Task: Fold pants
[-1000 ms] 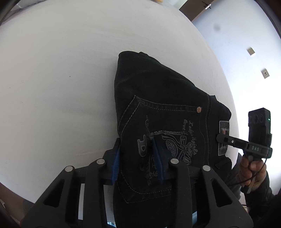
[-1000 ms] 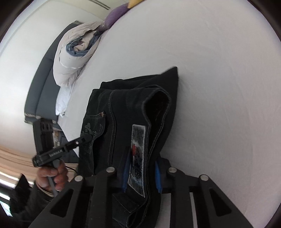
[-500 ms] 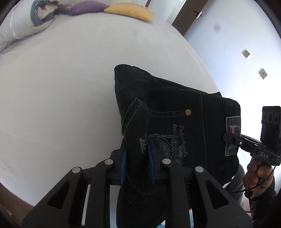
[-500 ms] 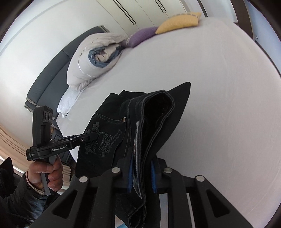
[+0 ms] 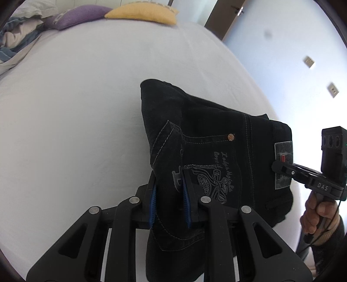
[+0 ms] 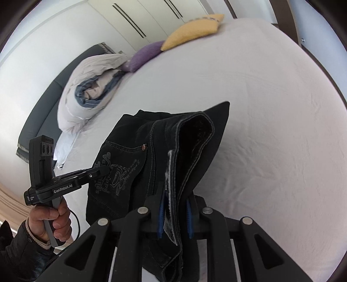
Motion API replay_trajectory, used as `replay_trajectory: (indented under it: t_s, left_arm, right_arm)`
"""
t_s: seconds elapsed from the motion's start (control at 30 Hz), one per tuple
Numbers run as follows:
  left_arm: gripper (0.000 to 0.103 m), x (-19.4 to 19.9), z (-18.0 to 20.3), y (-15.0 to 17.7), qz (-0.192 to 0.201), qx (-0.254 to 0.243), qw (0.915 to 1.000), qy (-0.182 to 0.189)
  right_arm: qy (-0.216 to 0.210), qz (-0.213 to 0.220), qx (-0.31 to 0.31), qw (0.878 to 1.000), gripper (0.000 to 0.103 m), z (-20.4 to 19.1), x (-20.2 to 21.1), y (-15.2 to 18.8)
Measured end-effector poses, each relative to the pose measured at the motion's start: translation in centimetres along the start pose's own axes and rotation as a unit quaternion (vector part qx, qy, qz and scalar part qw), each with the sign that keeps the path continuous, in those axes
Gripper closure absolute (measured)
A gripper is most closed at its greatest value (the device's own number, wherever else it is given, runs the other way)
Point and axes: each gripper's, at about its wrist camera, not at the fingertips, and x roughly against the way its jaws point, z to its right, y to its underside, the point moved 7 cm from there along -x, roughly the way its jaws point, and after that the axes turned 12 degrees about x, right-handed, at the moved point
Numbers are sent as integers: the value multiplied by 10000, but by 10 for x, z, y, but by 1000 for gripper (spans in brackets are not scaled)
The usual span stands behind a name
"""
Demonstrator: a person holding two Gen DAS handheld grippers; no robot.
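Note:
The folded black jeans (image 5: 208,138) hang in the air above the white bed (image 5: 76,130), held by both grippers. My left gripper (image 5: 170,184) is shut on the edge by the embroidered back pocket (image 5: 208,173). My right gripper (image 6: 174,199) is shut on the waistband next to the grey label (image 6: 170,173). The jeans (image 6: 134,156) sag between the two grips. The right gripper also shows in the left wrist view (image 5: 277,168), and the left gripper in the right wrist view (image 6: 104,169).
A yellow cushion (image 5: 143,12) and a purple cushion (image 5: 80,15) lie at the far end of the bed. A rolled white duvet (image 6: 86,86) lies by the dark headboard (image 6: 43,104). A wall with sockets (image 5: 321,73) stands to the right.
Both grippers have lifted the folded jeans up off the bed; the views have tilted up, and the cushions and duvet have come into sight.

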Motion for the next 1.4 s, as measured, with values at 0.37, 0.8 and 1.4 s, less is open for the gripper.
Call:
replay_trajectory:
  t_s: [0.37, 0.8, 1.4]
  left_arm:
    - [41, -14, -15, 21, 282, 264, 9992, -137]
    - [0, 232, 82, 93, 3940, -1110, 9048, -1178]
    - [0, 362, 138, 155, 3882, -1530, 9021, -1105]
  right_arm:
    - [-417, 474, -860, 9943, 35, 42, 3, 30]
    - [2231, 2614, 287, 9387, 0, -55, 204, 32]
    - [3439, 3964, 1450, 8388, 0, -193, 367, 22]
